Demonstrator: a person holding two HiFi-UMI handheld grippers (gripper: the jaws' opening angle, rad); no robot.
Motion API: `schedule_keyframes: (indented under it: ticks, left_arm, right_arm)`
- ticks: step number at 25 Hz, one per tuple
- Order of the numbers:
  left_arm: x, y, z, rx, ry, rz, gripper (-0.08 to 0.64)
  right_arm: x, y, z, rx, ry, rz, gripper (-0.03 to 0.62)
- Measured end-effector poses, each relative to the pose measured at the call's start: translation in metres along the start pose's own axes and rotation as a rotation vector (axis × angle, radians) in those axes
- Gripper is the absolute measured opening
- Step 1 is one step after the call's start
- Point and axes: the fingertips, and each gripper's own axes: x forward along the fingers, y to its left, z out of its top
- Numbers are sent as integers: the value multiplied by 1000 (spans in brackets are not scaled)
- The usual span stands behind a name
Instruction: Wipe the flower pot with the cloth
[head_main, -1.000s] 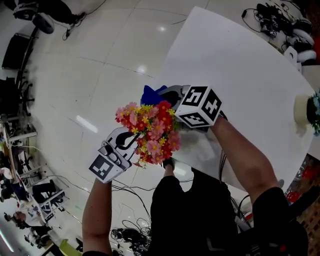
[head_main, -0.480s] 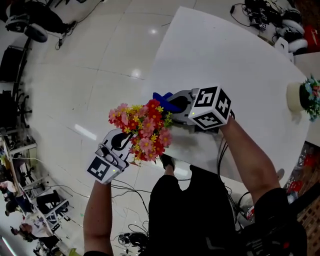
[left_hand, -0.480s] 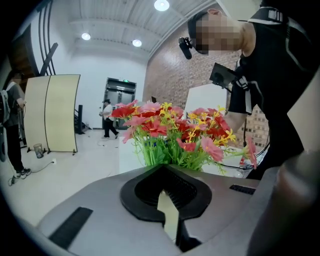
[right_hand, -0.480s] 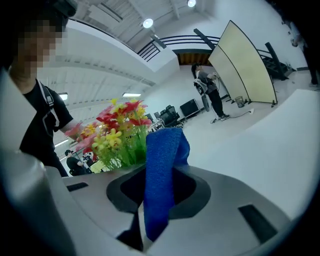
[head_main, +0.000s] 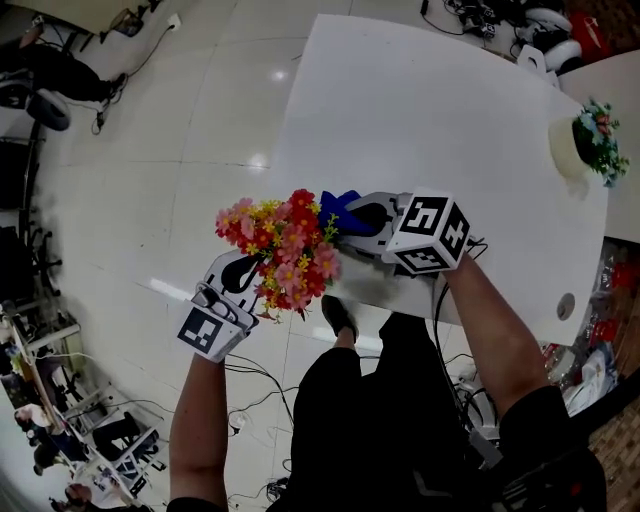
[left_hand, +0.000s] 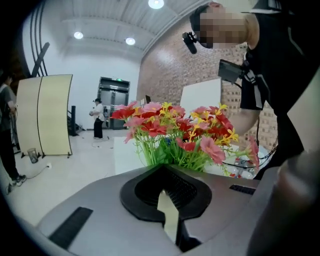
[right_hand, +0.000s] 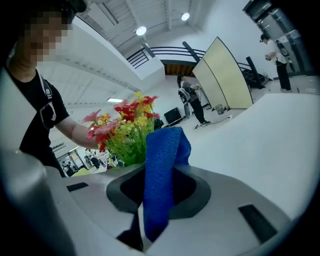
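Head view first: where do we have the flower pot (left_hand: 168, 212)?

— Hidden there under its flowers (head_main: 285, 250), at the near edge of the table (head_main: 450, 100), partly out over the floor. Left gripper view gives only a cream sliver, likely the rim, pinched in the left gripper (head_main: 240, 278), jaws nearly together on it.

— And the cloth (head_main: 338, 207)?

— Blue, clamped in the right gripper (head_main: 362, 213), free end standing up just beside the blooms. We cannot tell whether it touches the pot wall.

— So how do we wipe well?

— Our judgement: bring the loose end below the blooms onto the wall, press lightly, sweep round. A grip on the rim alone may let the pot twist, so we go gently and turn the pot to meet the cloth.
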Motion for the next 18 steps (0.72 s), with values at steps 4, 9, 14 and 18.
schedule_keyframes:
  ticks: [4,9,14,18]
  left_arm:
    - [1,1,2,-5,-18,-19,0]
    - [0,-1,1,-14,-41,-33,0]
    - [1,-3,1,-9,-41,-65,0]
    - [-2,-4,0,31,-45,-92,0]
  right_arm:
    - [-7,12,-5,33,-36,-57,79]
    - [-13,38,-20,69,-75,-125,80]
    - [-3,68,-38,103,-92,-171,80]
    - [0,82,-42,157,-147,-222,80]
